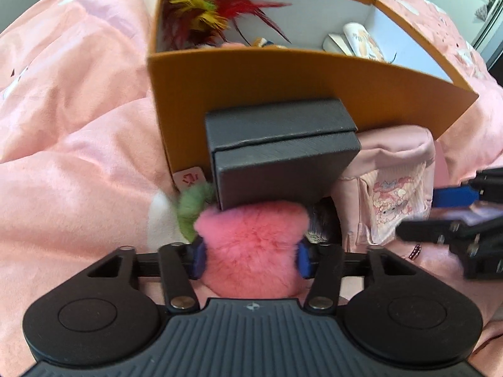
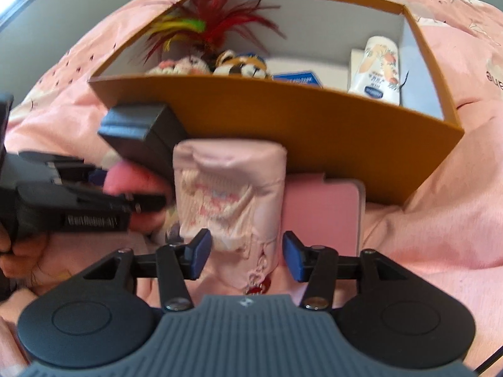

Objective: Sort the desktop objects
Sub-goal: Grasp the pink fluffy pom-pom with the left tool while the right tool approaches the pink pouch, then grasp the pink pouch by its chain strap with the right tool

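pink bedding (image 1: 78,100), grey wall (image 2: 63,9), bright daylight

**Everything set against the open box**

We see the open box (image 2: 314,119) on the blanket (image 1: 78,110). Before its near wall stand the small case (image 1: 279,154) at left, the pouch (image 2: 229,188) beside it, and the flat card (image 2: 323,216) at right. Inside lie feathers (image 2: 213,22), plush toys (image 2: 239,64) and a tube (image 2: 378,66).

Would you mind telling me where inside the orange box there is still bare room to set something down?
Inside the orange box, the bare floor lies mid-right, between the blue packet and the white tube. The left end is crowded: feather toy, pink plush and tiger plush packed together. The near floor is hidden behind the front wall.
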Motion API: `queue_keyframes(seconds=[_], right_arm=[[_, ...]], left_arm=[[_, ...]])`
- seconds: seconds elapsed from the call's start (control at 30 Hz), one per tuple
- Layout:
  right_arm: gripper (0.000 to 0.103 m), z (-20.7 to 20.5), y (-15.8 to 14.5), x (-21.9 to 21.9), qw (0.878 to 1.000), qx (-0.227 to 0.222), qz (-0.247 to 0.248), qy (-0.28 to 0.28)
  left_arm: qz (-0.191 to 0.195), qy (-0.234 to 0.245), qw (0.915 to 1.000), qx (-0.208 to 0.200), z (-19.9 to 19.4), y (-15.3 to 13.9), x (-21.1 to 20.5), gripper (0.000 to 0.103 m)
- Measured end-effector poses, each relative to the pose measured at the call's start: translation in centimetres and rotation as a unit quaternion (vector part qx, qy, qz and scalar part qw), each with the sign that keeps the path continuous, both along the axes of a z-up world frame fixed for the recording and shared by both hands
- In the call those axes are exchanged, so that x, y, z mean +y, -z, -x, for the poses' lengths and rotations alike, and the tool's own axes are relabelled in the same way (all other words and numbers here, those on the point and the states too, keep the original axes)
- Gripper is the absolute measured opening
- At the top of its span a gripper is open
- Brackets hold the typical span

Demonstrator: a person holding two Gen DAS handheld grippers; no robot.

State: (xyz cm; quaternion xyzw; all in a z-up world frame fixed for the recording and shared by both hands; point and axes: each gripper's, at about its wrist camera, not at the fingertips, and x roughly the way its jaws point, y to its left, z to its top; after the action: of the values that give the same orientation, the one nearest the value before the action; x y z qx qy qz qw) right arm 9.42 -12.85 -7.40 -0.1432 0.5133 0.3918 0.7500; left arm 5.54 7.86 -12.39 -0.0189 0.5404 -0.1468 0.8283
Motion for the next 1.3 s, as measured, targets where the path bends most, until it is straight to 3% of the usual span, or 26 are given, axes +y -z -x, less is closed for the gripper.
queue_keyframes(seconds=[0.13, 0.33, 0.47, 0.53, 0.83, 1.13, 1.3], right_arm=[[0.055, 0.6, 1.3, 0.3, 0.999, 0.013, 0.035, -0.006], [0.053, -0.7, 2.0, -1.1, 0.998, 0.06, -0.007, 0.023], [0.052, -1.2, 3.3, -0.9, 0.996, 0.089, -0.014, 0.027], [0.044, -1.3, 3.9, -0.7, 0.995, 0.093, -0.012, 0.031], [0.025, -0.5, 2.5, -0.6, 0.997, 0.063, -0.004, 0.038], [0.02, 1.2, -2.4, -2.6, 0.999, -0.007, -0.028, 0.031], [0.019, 1.9, -4.9, -4.6, 0.999, -0.022, -0.041, 0.012]], left_arm=[[-0.007, 0.002, 1.0, -0.003, 0.9, -0.3, 0.1, 0.051], [0.016, -0.014, 0.9998, 0.001, 1.5, -1.1, 1.3, 0.049], [0.019, -0.018, 0.9996, 0.008, 1.2, -0.7, 1.4, 0.055], [0.013, -0.015, 0.9997, 0.011, 0.8, -0.3, 1.1, 0.058], [0.013, -0.023, 0.9996, 0.007, 1.0, -0.5, 1.3, 0.051], [0.062, -0.043, 0.9972, -0.006, 3.0, -3.0, 4.0, 0.048], [0.077, -0.053, 0.9953, -0.022, 3.5, -4.5, 4.1, 0.048]])
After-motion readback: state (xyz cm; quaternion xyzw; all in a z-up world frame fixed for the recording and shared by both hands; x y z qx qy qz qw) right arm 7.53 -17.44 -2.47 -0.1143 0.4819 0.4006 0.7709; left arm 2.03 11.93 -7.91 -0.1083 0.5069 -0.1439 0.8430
